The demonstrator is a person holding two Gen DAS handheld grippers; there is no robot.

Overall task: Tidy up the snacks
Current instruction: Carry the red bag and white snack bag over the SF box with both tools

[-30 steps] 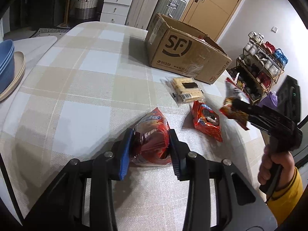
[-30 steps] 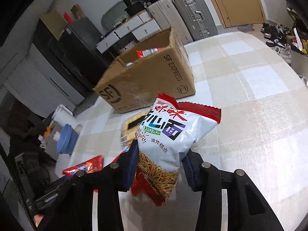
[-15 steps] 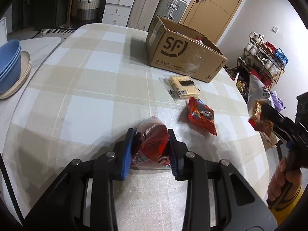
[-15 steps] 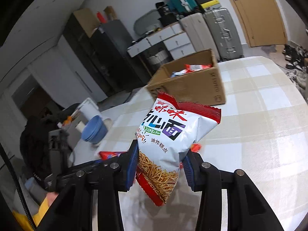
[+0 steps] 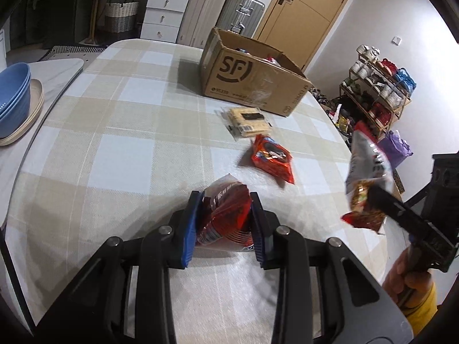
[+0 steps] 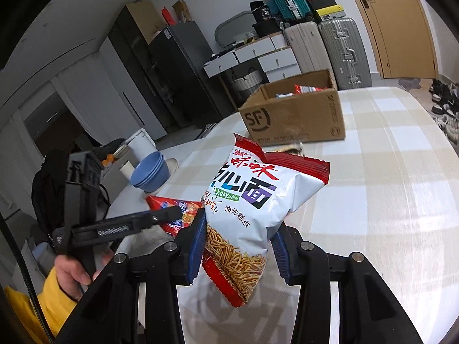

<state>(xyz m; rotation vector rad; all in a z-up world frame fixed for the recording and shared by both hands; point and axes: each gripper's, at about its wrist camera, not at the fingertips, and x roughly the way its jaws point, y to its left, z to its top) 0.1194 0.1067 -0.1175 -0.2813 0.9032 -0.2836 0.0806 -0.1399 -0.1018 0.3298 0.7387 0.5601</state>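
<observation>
My left gripper (image 5: 223, 218) is shut on a red snack bag (image 5: 225, 216) and holds it over the near part of the checked table (image 5: 137, 149). My right gripper (image 6: 238, 243) is shut on a white and red noodle snack bag (image 6: 249, 200), held in the air; that bag shows in the left wrist view (image 5: 365, 177) at the right. A red snack packet (image 5: 272, 157) and a clear pack of pale biscuits (image 5: 248, 120) lie on the table. An open SF cardboard box (image 5: 252, 83) with snacks inside stands at the far side, also in the right wrist view (image 6: 295, 114).
Blue bowls (image 5: 11, 97) on a beige plate sit on a side table at the left. A shoe rack (image 5: 378, 91) stands past the table's right edge. Suitcases (image 6: 341, 48) and drawers stand behind the table.
Both grippers have pulled back and up from the table, each with its bag. The box and the loose packets now lie farther off in both views.
</observation>
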